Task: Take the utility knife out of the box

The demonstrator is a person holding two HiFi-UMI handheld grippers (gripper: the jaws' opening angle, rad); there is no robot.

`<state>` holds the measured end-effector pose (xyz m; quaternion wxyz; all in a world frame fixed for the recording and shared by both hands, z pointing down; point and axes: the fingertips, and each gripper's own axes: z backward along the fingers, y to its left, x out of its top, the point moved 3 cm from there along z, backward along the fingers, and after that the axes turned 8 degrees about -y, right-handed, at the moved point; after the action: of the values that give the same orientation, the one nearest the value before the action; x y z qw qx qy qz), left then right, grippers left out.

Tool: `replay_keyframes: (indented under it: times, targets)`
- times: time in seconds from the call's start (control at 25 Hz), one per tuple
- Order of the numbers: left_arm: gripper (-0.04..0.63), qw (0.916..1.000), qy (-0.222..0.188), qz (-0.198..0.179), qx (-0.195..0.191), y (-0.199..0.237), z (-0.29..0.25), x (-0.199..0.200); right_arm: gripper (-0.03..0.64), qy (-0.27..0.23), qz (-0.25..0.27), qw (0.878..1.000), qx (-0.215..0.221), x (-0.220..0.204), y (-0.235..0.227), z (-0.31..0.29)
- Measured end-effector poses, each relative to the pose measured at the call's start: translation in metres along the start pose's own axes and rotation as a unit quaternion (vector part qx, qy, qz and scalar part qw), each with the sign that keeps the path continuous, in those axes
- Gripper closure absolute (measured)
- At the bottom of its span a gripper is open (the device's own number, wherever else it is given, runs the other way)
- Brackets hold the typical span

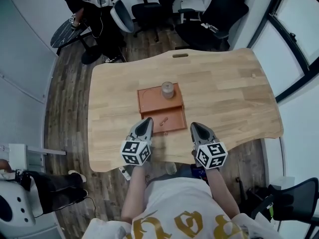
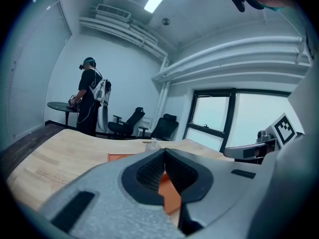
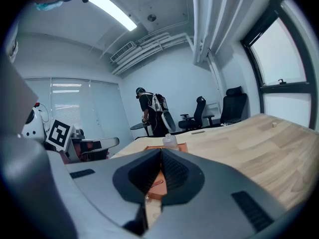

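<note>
A flat orange-brown box [image 1: 160,103] lies near the middle of the wooden table [image 1: 224,98]. In its near section rests a small slim object [image 1: 163,120], too small to tell whether it is the utility knife. A small clear bottle [image 1: 167,90] stands on the box's far part. My left gripper [image 1: 147,120] is shut and empty, its tip over the box's near left corner. My right gripper [image 1: 194,126] is also shut and empty, just right of the box's near right corner. In the right gripper view the box [image 3: 155,187] and bottle [image 3: 170,141] lie straight ahead.
The table's near edge is right under my hands. Black office chairs [image 1: 209,14] stand beyond the far edge. A person [image 1: 87,4] stands at a round table at the back left, and another person's legs [image 1: 50,183] show at the lower left.
</note>
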<state>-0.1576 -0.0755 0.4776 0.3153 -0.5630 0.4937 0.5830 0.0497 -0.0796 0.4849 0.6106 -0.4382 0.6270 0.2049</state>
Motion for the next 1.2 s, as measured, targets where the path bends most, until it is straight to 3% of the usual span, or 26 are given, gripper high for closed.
replay_keyframes:
  times: [0.2, 0.48, 0.84, 1.2]
  targets:
    - [0.586, 0.9998, 0.007, -0.014, -0.011, 0.002, -0.013, 0.003, 0.606, -0.021, -0.030, 0.999, -0.012, 0.010, -0.010, -0.005]
    - [0.586, 0.9994, -0.011, -0.033, -0.006, 0.005, -0.033, 0.011, 0.604, -0.008, -0.021, 1.000, -0.013, 0.006, -0.022, -0.021]
    - [0.586, 0.9996, 0.001, -0.025, 0.012, 0.027, -0.048, 0.002, 0.604, 0.005, -0.025, 1.000, -0.014, 0.001, -0.038, -0.046]
    - [0.586, 0.9982, 0.057, -0.019, -0.010, 0.030, -0.061, -0.026, 0.604, 0.034, -0.032, 0.999, -0.011, -0.017, -0.045, -0.060]
